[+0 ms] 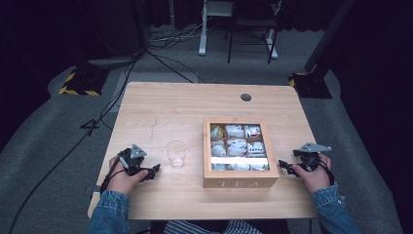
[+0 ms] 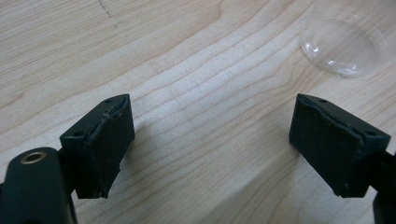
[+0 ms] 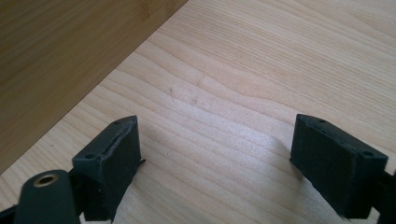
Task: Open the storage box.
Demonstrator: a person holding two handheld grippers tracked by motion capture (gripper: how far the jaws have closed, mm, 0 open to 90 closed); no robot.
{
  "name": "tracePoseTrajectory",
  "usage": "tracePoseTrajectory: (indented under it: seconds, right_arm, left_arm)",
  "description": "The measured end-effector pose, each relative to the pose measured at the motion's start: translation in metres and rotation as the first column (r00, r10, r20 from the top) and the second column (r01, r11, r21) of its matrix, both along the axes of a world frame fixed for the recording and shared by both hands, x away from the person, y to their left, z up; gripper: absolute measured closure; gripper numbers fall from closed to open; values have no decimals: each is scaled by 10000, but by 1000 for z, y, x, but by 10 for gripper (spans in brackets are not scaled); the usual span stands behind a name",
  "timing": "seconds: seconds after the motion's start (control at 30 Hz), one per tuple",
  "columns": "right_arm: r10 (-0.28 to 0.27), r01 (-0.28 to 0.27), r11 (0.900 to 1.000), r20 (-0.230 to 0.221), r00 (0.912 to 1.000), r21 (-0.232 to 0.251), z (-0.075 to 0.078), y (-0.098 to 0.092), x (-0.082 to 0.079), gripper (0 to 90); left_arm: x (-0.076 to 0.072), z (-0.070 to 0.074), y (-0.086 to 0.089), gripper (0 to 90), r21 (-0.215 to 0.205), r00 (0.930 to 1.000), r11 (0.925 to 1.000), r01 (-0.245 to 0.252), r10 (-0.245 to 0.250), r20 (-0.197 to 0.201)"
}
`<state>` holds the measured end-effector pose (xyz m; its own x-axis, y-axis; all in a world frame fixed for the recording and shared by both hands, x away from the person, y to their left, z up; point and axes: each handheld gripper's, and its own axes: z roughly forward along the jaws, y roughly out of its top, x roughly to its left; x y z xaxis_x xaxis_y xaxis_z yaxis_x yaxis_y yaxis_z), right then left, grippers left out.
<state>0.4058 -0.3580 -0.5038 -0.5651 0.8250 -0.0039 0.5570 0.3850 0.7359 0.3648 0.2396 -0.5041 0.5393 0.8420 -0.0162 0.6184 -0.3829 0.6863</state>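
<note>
Opening stage judged: nothing gripped yet. Left gripper [image 1: 155,170] held wide open, empty, on light wooden table [image 1: 185,102], near-left of clear plastic cup [image 1: 176,153]. Right gripper [image 1: 284,166] likewise gaping, empty, right of wooden glass-lidded tea box [image 1: 239,151]. Next: lid likely lifted, cup steadied.

legible txt: "TEA" | on: front wall of wooden box [image 1: 240,184], pale caps, facing the person | sachets [image 1: 236,146] in compartments: print showing but reading too small/blurred | gripper views: nothing showing any lettering | table [image 1: 165,109]: no markings reading
</note>
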Motion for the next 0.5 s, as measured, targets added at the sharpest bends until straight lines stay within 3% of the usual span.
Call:
tracePoseTrajectory:
  seconds: [0.5]
  right_arm:
    - [29,-29,10000,-2,10000,-6,0,0,0,164]
  left_arm:
    - [-1,0,-1,154,-75,9999,9999,144,-144,-9]
